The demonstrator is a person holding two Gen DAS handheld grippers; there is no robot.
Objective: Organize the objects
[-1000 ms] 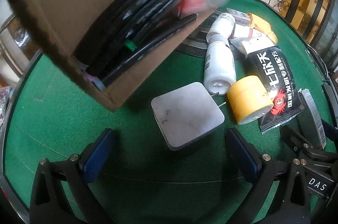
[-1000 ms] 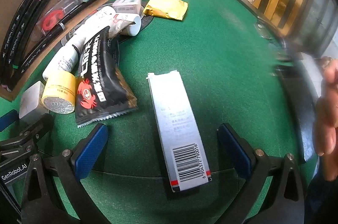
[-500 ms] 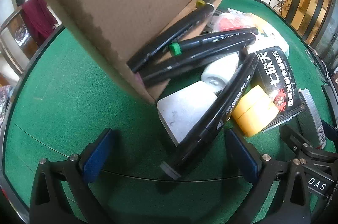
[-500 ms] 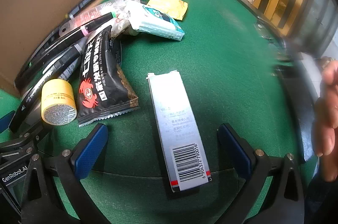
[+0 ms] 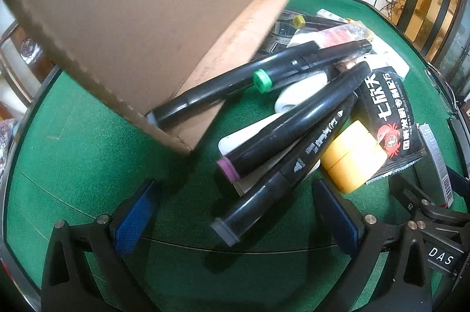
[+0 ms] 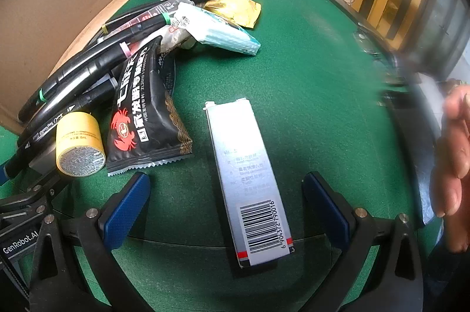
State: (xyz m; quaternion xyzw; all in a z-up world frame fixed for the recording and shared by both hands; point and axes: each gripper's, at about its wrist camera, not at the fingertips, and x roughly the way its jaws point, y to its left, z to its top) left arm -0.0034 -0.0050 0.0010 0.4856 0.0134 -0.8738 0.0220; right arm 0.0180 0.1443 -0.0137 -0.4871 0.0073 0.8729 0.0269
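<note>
Cardboard box tilted over the marker pile; markers could roll off the surface. Both grippers' fingers apart, empty.

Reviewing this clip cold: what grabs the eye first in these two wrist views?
The tilted cardboard box fills the upper left, with black markers lying out of its open side across the clutter on the green table. Beside them sit a yellow tape roll and a black crab-printed packet. A long silver box with a barcode lies alone between the fingers of the open right gripper.
</note>
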